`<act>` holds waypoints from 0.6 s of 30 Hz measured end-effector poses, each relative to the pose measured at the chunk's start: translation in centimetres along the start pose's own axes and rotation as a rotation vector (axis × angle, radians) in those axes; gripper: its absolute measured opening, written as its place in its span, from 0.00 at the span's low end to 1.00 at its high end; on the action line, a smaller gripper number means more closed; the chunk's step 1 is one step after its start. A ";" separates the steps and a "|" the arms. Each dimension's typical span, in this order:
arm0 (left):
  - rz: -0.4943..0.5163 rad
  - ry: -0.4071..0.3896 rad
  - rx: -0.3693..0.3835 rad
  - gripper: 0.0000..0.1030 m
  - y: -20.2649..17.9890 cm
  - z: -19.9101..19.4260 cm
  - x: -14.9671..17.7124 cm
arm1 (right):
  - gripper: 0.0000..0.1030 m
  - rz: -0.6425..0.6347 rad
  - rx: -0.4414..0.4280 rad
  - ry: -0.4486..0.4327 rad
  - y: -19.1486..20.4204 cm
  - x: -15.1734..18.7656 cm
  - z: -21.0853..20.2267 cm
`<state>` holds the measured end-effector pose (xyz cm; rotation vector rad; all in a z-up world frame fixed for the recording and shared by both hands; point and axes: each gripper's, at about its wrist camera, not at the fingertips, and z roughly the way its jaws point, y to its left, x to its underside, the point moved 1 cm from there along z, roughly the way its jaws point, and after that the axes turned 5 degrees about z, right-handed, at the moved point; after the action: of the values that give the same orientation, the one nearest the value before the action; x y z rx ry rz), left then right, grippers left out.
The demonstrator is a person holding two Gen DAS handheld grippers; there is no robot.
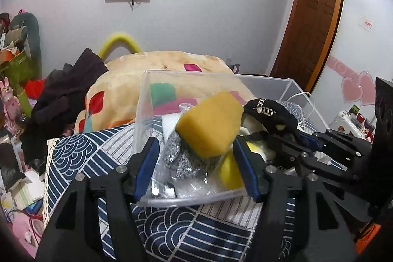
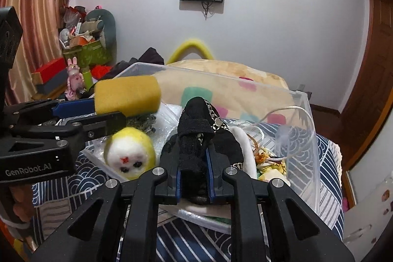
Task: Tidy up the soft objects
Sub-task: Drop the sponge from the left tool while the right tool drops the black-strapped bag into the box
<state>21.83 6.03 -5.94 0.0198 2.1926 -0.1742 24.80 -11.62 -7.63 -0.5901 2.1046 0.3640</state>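
A clear plastic box (image 1: 270,82) (image 2: 304,100) stands on a blue-and-white patterned cloth. My left gripper (image 1: 196,151) hangs open over its near side; a yellow sponge (image 1: 210,123) (image 2: 127,96) is between its fingers, motion-blurred, and I cannot tell whether it touches them. Below it lie a speckled grey item in a plastic bag (image 1: 181,158) and a yellow-and-white felt ball with a face (image 2: 129,154). My right gripper (image 2: 195,163) is shut on a black fabric piece with a gold chain (image 2: 199,124) (image 1: 269,113), held over the box.
A beige blanket with coloured patches (image 1: 167,68) lies behind the box. Dark clothes (image 1: 61,100) are heaped at the left. A white cord (image 2: 292,112) loops inside the box. Shelves with toys and boxes (image 2: 81,53) stand at the far left.
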 end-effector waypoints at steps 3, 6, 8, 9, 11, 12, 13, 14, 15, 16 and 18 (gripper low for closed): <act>-0.004 -0.010 0.013 0.60 -0.3 -0.8 0.1 | 0.31 0.007 -0.023 0.005 -0.3 -0.1 -0.7; 0.004 -0.028 0.020 0.60 -0.9 -1.9 0.0 | 0.42 0.004 -0.027 -0.020 -0.4 -0.1 -1.9; 0.018 -0.054 0.021 0.60 -1.5 -3.0 -0.2 | 0.47 0.011 -0.028 -0.042 -0.7 0.0 -2.9; 0.027 -0.070 0.020 0.60 -1.8 -3.6 -0.4 | 0.47 0.018 -0.033 -0.051 -0.8 0.0 -3.4; 0.049 -0.104 0.014 0.62 -2.5 -5.1 -0.6 | 0.47 0.029 -0.042 -0.074 -1.2 -0.1 -4.5; 0.056 -0.119 0.011 0.65 -2.8 -5.6 -0.7 | 0.47 0.031 -0.043 -0.083 -1.3 -0.2 -4.8; 0.064 -0.136 0.007 0.66 -3.0 -6.2 -0.7 | 0.47 0.034 -0.042 -0.103 -1.5 -0.3 -5.8; 0.074 -0.157 0.001 0.68 -3.4 -7.1 -0.7 | 0.47 0.037 -0.042 -0.118 -1.7 -0.5 -6.2; 0.082 -0.173 0.000 0.68 -3.7 -7.8 -0.7 | 0.47 0.038 -0.044 -0.128 -1.6 -0.6 -6.6; 0.088 -0.187 0.001 0.68 -4.0 -8.4 -0.7 | 0.48 0.042 -0.051 -0.149 -1.8 -0.7 -7.6; 0.096 -0.211 0.005 0.72 -4.5 -9.6 -0.7 | 0.52 0.045 -0.050 -0.183 -1.8 -0.9 -8.6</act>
<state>14.14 2.89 0.67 0.1052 1.9755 -0.1221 20.31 -16.90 -2.19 -0.5188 1.9406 0.4793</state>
